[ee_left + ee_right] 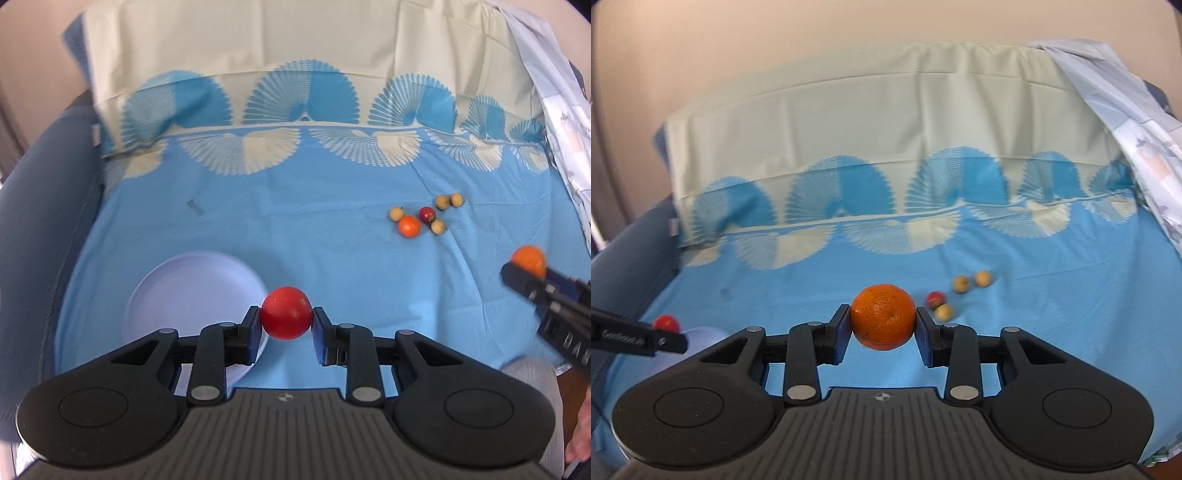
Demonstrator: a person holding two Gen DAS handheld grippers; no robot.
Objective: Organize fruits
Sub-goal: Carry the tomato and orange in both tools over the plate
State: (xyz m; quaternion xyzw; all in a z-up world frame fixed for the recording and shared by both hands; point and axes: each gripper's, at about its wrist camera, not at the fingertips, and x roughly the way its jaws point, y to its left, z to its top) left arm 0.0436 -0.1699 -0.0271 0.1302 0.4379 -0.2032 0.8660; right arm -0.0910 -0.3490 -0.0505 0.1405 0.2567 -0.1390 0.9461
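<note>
Blue cotton sheet (295, 229) with a cream fan-pattern border covers the work surface, and its cream end rises behind as a backdrop. On it, at lower left in the left wrist view, sits a shallow round pale-lilac plastic plate (192, 288), with no fruit visible in it. The left gripper (287, 322) is clamped narrow on a round glossy red tomato (286, 313), which hangs just above the plate's right rim. The right gripper (882, 325) is clamped on a round matte orange tangerine (882, 316), held clear of the sheet and well apart from the plate. A loose cluster remains on the sheet toward the right: one small orange citrus (409, 226), one small red fruit (427, 213) and four small tan round fruits (437, 226). Recommended procedure: centre each held fruit over the plate's basin, lower it close to the surface, then widen the jaws slowly so that it does not roll out. Deposit one fruit at a time to avoid gripper collision.
</note>
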